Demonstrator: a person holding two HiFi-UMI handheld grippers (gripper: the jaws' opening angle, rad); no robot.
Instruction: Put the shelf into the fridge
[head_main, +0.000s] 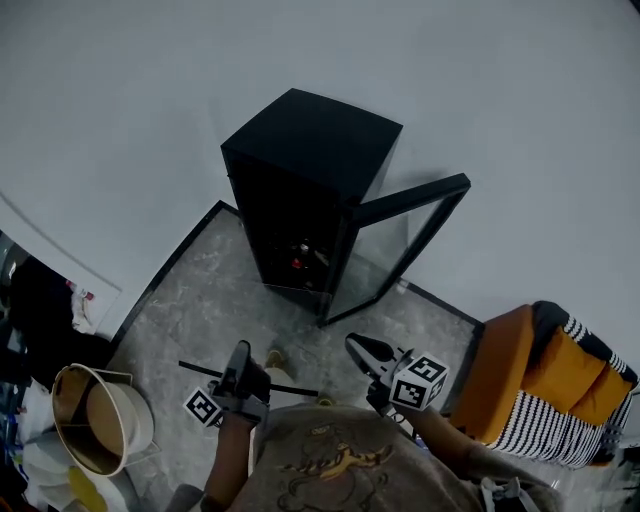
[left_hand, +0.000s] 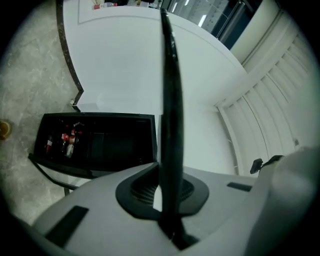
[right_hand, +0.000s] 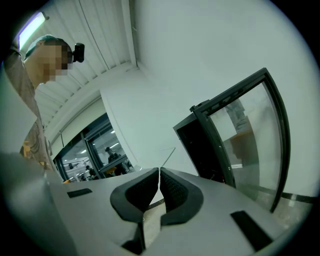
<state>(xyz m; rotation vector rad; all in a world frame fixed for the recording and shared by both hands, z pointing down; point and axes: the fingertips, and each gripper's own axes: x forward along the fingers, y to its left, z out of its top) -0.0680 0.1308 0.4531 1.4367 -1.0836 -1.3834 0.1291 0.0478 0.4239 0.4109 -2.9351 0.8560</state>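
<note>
Shelf (left_hand: 169, 90), a thin dark panel seen edge-on, is clamped betw. the fingers (left_hand: 142, 187) of the left gripper (left_hand: 165, 175). It is held low in front of the person, well short of the fridge (head_main: 300, 170). The black fridge is stood on grey marble floor (head_main: 200, 300) w/ glass door (head_main: 410, 198) swung open. Right gripper (right_hand: 159, 172) fingers are pressed together, nothing held.
</note>
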